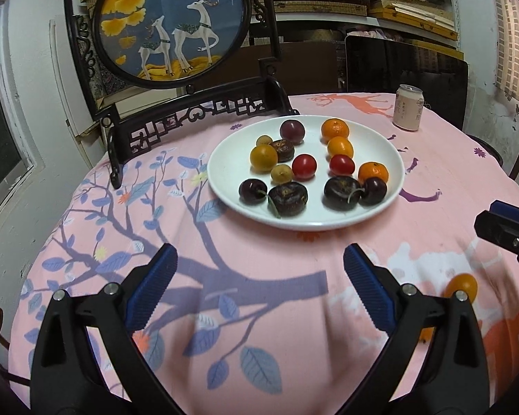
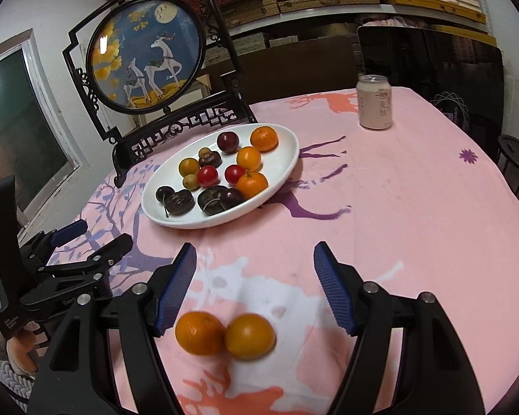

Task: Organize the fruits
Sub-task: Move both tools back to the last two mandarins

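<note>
Hovering low over the pink tablecloth (image 2: 398, 190) with the right gripper (image 2: 254, 259) spread wide and holding nothing; sitting under and slightly behind its blue pads (image 2: 176, 287) two loose oranges (image 2: 225, 337), side by side and seemingly touching, near the table's front edge and well apart from the white plate (image 2: 283, 169) already carrying the rest of the fruit (cherries, tomatoes, small yellow fruit, more oranges); waiting likewise open and empty, the left gripper (image 1: 259, 266), facing the plate (image 1: 394, 159) over bare cloth, with only one of the loose oranges (image 1: 462, 285) peeking past its right finger. Risking most, probably, a squeeze on both oranges at once, since closing across the pair could pinch one and pop the other sideways; rolling toward the near edge being likely for round fruit on soft, wrinkled cloth, and dropping off the table a real possibility. Nudging a fruit with a descending pad before closing could start the same roll. Carrying one to the crowded plate could knock the neighbours there into motion, or tap the rim. Crossing paths with the left tool, parked close on that side, also looking possible. Standing far back by the ornamental deer screen (image 2: 145, 58), the drinks can (image 2: 375, 102) seeming out of harm's way.
</note>
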Available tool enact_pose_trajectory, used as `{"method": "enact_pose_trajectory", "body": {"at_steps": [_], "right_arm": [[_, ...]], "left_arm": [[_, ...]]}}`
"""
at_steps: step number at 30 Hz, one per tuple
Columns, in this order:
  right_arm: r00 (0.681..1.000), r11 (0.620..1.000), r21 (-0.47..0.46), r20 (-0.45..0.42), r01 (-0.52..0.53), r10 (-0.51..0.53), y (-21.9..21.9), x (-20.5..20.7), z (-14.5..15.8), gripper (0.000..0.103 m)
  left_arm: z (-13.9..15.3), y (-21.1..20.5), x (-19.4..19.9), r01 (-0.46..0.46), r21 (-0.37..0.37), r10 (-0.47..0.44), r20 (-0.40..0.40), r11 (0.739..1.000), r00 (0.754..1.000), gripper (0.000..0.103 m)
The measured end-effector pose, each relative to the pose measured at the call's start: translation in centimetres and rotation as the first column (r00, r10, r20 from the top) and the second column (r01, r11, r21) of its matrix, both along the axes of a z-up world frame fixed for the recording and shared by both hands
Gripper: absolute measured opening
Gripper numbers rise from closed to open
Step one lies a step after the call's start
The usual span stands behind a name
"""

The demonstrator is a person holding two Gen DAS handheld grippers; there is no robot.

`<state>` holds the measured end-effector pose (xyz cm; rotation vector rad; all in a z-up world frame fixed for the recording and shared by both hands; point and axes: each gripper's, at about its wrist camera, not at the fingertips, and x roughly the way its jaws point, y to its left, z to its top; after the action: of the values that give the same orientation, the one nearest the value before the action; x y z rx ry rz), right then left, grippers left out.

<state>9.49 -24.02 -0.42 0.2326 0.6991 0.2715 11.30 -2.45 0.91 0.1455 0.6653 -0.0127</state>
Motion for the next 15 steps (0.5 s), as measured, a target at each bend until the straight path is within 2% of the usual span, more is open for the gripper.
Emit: {"method": "enact_pose_trajectory", "body": {"at_steps": [8, 15], "right_arm": [[0.999, 0.999, 0.029, -0.023, 0.031, -0.030, -1.2, -2.5, -1.2, 0.071], [0.999, 0.999, 0.031, -0.036, -0.010, 0.011, -0.9, -4.0, -2.0, 0.071]], "left_arm": [[-0.6, 0.2, -1.8, -0.006, 0.008, 0.006, -0.006, 1.000, 1.000, 0.100], [-0.6, 0.3, -2.8, -0.001, 0.011, 0.001, -0.003, 1.000, 1.000, 0.101]]}}
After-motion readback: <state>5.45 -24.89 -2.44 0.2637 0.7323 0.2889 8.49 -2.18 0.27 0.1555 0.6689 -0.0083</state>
